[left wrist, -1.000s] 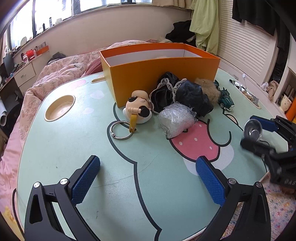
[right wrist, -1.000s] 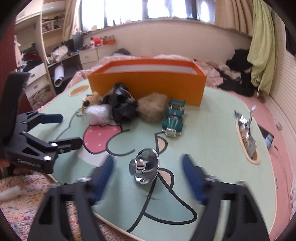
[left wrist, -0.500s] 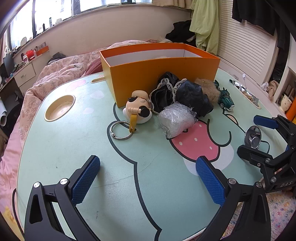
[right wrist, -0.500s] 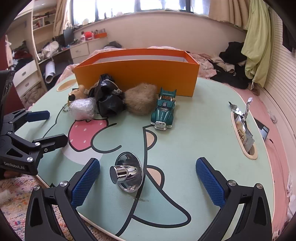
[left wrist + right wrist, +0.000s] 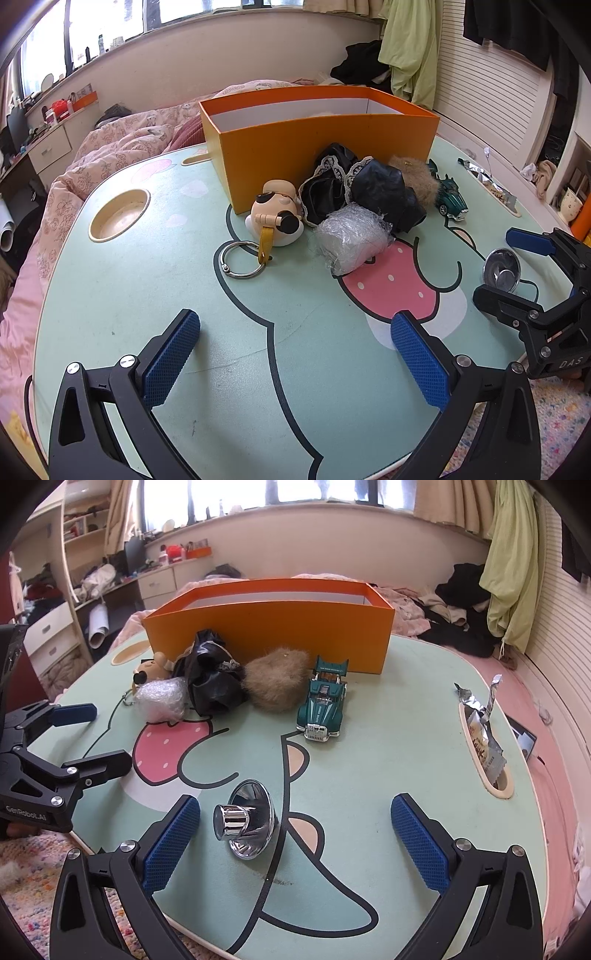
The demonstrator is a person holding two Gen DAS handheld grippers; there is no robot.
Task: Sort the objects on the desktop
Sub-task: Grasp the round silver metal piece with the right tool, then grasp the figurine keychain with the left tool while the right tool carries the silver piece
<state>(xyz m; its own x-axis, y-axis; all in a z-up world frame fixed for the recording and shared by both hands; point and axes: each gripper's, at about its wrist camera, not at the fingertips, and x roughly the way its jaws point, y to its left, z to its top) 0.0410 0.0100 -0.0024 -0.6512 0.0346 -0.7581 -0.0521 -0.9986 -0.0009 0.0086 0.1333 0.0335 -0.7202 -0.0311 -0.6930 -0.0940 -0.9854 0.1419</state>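
Right gripper (image 5: 295,843): lower part of the right wrist view; fingers have just been opening and now stand spread wide, pinching nothing, though the chrome funnel-shaped piece lies between them.
Chrome funnel-shaped piece (image 5: 245,819): lies on its side on the table (image 5: 388,746), just inside the left pad, apart from the right pad.
Left gripper (image 5: 295,363): bottom of the left wrist view; fingers spread over bare tabletop, holding nothing.
Step in hand, as I judge it: picking up the chrome piece for the orange box.
Doing it well: centre the pads on the stem, not the flared rim, since polished metal may slip or roll; close slowly, lift straight.
Middle of frame: 1 bubble-wrap bundle (image 5: 160,698), 1 black frilled cloth (image 5: 214,675), 1 brown fur ball (image 5: 277,683), 1 green toy car (image 5: 325,701), 1 panda keychain (image 5: 277,218) with 1 metal ring (image 5: 240,258).
Right edge: 1 foil snack wrapper (image 5: 484,731) in a slot.
Far, upper centre: 1 orange box (image 5: 273,627), its contents hidden by the near wall.
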